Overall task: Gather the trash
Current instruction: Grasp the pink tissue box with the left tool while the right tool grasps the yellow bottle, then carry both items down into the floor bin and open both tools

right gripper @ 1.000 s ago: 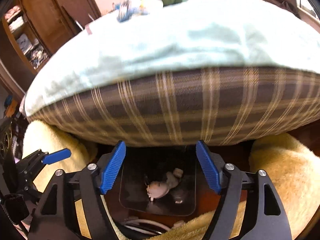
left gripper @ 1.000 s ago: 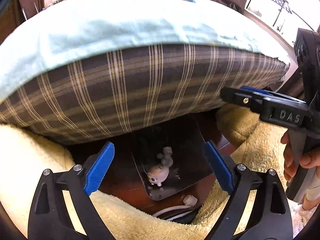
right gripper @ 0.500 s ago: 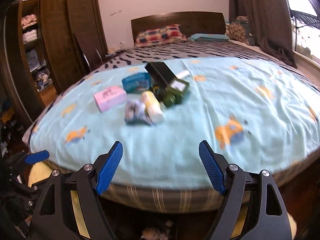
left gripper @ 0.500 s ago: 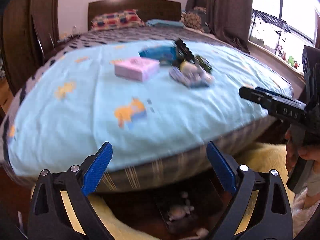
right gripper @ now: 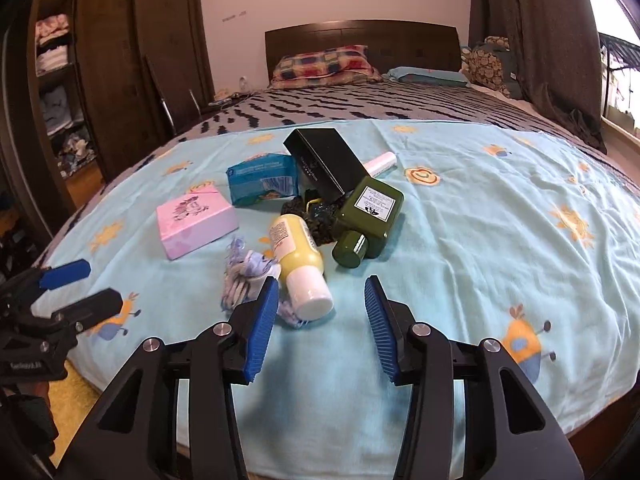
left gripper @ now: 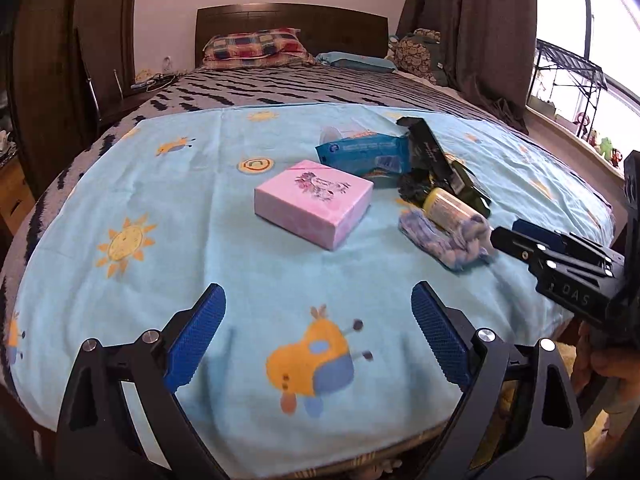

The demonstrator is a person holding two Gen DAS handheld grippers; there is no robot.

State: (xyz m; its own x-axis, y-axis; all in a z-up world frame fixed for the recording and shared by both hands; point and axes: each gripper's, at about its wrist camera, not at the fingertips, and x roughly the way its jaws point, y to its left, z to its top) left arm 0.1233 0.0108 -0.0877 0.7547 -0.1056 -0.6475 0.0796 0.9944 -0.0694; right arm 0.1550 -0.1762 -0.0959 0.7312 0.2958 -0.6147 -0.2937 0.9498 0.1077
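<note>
A pile of items lies on the light blue sheet (right gripper: 460,240): a pink box (right gripper: 194,220) (left gripper: 314,202), a blue wipes pack (right gripper: 262,178) (left gripper: 364,154), a black box (right gripper: 320,164) (left gripper: 430,150), a green bottle (right gripper: 370,210), a yellow bottle (right gripper: 298,258) (left gripper: 450,206) and a crumpled blue-white cloth (right gripper: 244,276) (left gripper: 444,240). My right gripper (right gripper: 322,324) is open and empty, its fingers just short of the yellow bottle's white cap. My left gripper (left gripper: 318,342) is open and empty over the sheet's near edge, well short of the pink box.
The bed has a dark patterned cover (right gripper: 380,104), pillows (right gripper: 324,64) and a headboard at the far end. A wooden wardrobe (right gripper: 104,60) stands left. Curtains (left gripper: 472,20) and a window are right. A yellow rug (right gripper: 76,404) lies by the bed.
Both grippers rose from under the bed's edge to above the mattress and moved in towards the pile. The right gripper's jaws have narrowed somewhat.
</note>
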